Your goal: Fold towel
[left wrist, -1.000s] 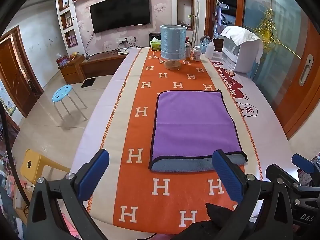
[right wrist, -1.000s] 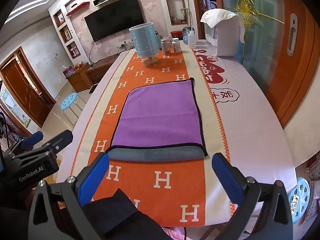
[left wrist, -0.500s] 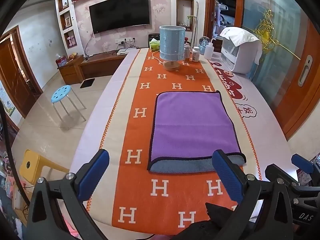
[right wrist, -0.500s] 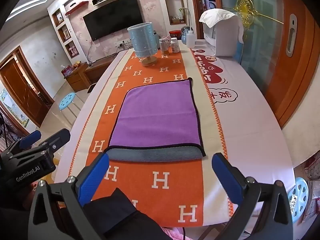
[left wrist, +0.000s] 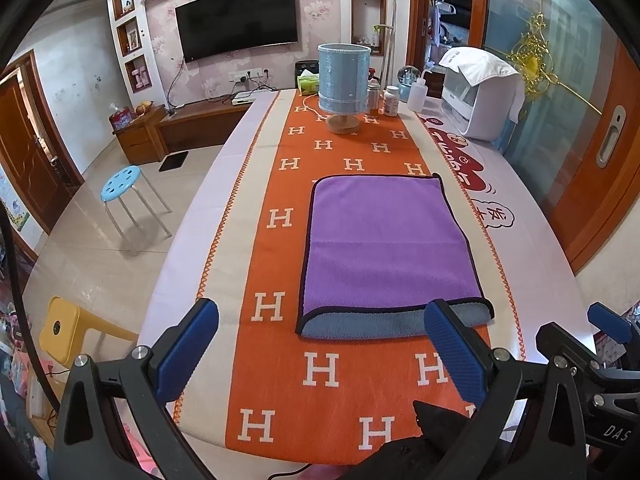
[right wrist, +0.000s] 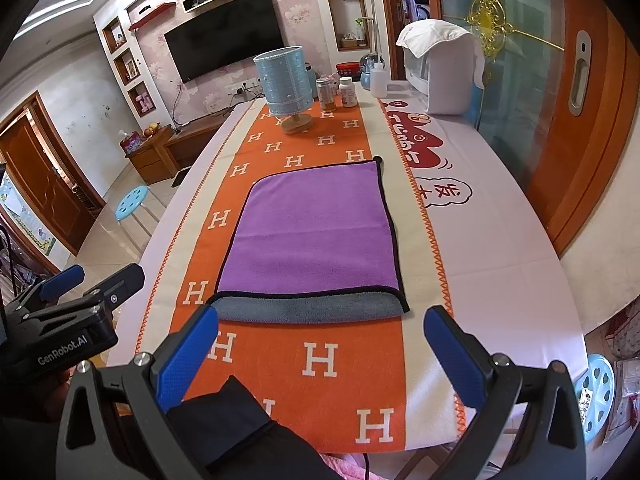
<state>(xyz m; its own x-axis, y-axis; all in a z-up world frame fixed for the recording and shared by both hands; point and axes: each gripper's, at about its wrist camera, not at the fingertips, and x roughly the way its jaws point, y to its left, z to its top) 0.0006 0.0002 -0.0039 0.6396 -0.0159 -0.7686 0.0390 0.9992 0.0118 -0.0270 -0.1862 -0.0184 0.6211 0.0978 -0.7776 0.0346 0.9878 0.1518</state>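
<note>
Towel (left wrist: 384, 252) lies flat on the orange H-pattern runner (left wrist: 320, 376) along the middle of the desk (left wrist: 532, 240). It's folded once: purple layer on top with black trim, grey underside (left wrist: 384, 326) sticking out as a strip along the near edge. Fold looks tidy, sides roughly lined up.

Left gripper (left wrist: 320, 354): spread wide, nothing between the blue pads (left wrist: 188, 354), hovering over the near end of the runner, short of the towel's near edge. No contact with the towel.

Right gripper (right wrist: 320, 354): also spread wide and empty, same height band, near edge of the towel just ahead of the left pad. Not touching that I can tell.

Each gripper shows in the other's view: right one at the right edge of the left view, left one (right wrist: 68, 320) at the left edge of the right view.

Far end of the desk: blue lamp (left wrist: 344, 80) on a wooden base, a couple of bottles (left wrist: 390, 100) beside it, white appliance (left wrist: 480, 96) to the right. All well apart from the towel.
</note>
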